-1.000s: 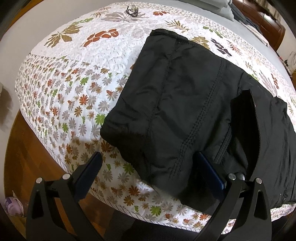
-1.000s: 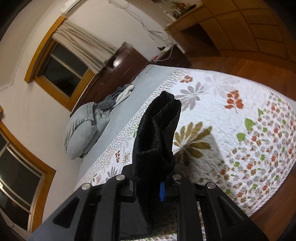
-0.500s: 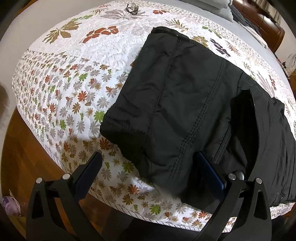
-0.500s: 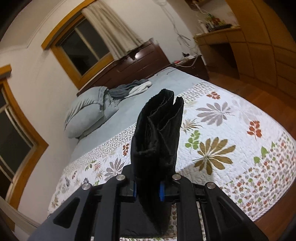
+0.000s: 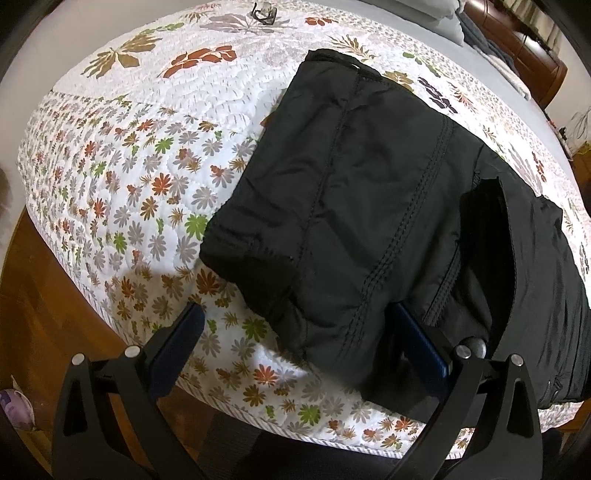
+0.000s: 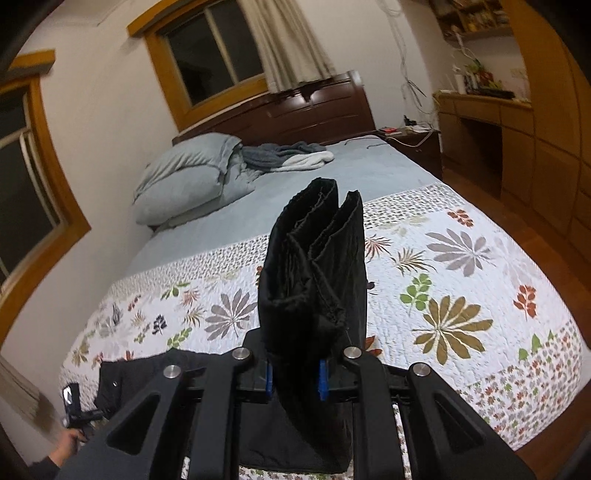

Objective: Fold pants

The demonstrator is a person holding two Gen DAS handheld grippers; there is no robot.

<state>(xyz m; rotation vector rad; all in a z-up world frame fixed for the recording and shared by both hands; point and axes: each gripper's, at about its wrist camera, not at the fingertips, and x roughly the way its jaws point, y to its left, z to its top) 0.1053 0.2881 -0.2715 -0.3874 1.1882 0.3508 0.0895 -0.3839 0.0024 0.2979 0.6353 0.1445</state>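
Note:
Black pants point(image 5: 369, 192) lie partly folded on a floral quilt point(image 5: 155, 155) near the bed's foot edge. My left gripper point(image 5: 295, 332) hovers over their near edge, pointing steeply down with jaws wide apart. The fabric's corner lies between the fingers and drapes onto the right fingertip point(image 5: 413, 332); nothing is pinched. A flap of the pants point(image 5: 491, 251) stands raised at the right. My right gripper point(image 6: 295, 376) is shut on a bunched end of the pants point(image 6: 314, 266), which sticks up between the pads above the quilt point(image 6: 461, 295).
Glasses point(image 5: 263, 11) lie on the quilt's far side. A grey folded duvet point(image 6: 184, 177) and a grey-white garment point(image 6: 288, 157) sit by the dark headboard point(image 6: 314, 110). Nightstand point(image 6: 410, 136) and wooden desk point(image 6: 480, 110) stand at right. Wooden floor point(image 5: 37, 314) borders the bed. A person's hand point(image 6: 66, 446) shows low left.
The right gripper rose and rolled upright while staying shut on the pants' end, so the room now looks level. The left gripper and the pants under it barely moved.

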